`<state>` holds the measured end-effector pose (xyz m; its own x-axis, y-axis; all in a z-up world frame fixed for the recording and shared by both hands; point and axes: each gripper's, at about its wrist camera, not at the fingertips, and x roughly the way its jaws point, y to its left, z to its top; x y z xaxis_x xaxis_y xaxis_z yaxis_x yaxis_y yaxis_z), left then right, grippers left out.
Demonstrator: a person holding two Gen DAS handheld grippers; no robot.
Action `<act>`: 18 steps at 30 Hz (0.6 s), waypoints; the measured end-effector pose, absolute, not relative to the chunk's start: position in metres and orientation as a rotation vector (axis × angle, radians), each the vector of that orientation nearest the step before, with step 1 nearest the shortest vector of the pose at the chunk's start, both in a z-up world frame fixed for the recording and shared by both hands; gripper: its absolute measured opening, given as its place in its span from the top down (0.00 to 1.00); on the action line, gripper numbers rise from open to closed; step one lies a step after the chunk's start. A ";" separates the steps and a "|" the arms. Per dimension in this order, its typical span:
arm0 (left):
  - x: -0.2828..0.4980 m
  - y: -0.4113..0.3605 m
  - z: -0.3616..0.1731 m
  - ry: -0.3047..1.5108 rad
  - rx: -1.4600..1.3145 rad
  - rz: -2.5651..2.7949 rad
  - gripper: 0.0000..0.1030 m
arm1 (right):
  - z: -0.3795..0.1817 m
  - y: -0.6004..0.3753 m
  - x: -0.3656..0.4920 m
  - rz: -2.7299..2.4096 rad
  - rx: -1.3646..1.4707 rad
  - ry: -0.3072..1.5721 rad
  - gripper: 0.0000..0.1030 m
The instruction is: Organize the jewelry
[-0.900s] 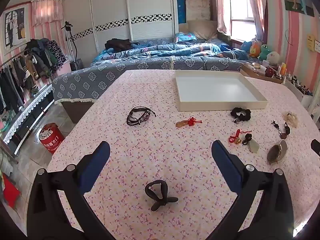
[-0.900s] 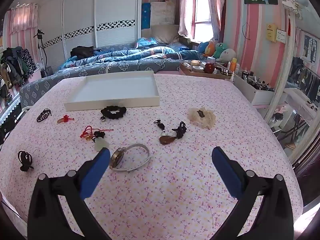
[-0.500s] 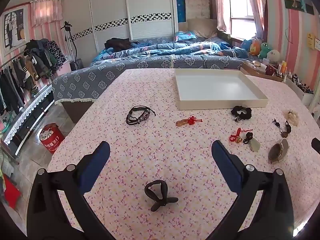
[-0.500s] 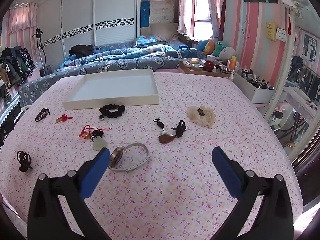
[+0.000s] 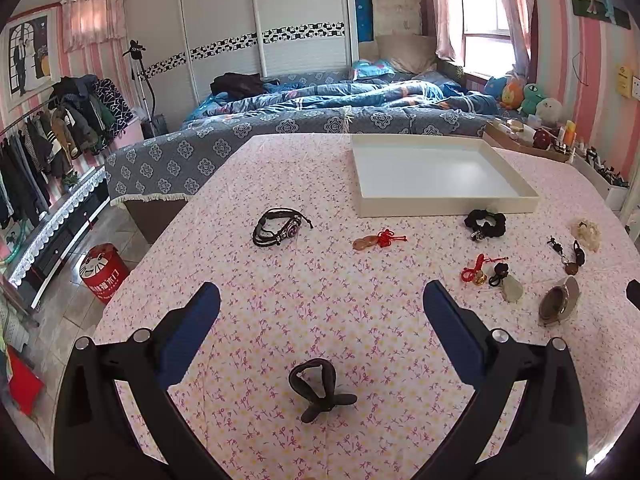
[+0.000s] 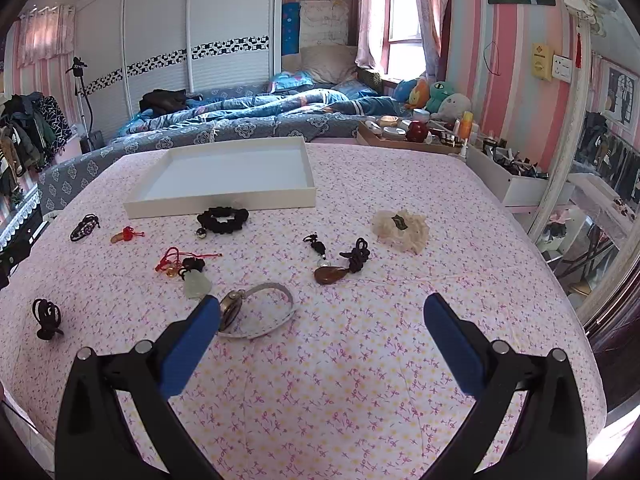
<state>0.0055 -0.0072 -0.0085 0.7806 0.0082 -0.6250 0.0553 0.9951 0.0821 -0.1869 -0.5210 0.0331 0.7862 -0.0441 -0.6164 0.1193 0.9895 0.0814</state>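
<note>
Floral tablecloth (image 5: 320,300), black hair tie (image 5: 318,386) between left gripper (image 5: 320,308) fingers.

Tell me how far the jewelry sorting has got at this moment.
Nothing looks done: the white tray is bare inside. Nothing is in hand: the left tongs and right tongs are both open. Everything is left on the floral tablecloth: the watch, black scrunchie, brown pendant, cream hair flower, red-cord charms, leather bracelet and black loop.

red bucket (image 5: 103,273) | white chinese characters on its side | too blurred to read
</note>
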 end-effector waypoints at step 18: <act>0.004 -0.002 -0.009 0.684 0.094 -0.023 0.03 | 0.034 -0.521 -0.189 -0.077 0.113 0.659 0.01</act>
<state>0.0044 -0.0022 -0.0089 0.7750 0.0097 -0.6319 0.0524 0.9955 0.0796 -0.1895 -0.5205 0.0335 0.7881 -0.0352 -0.6145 0.1067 0.9911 0.0800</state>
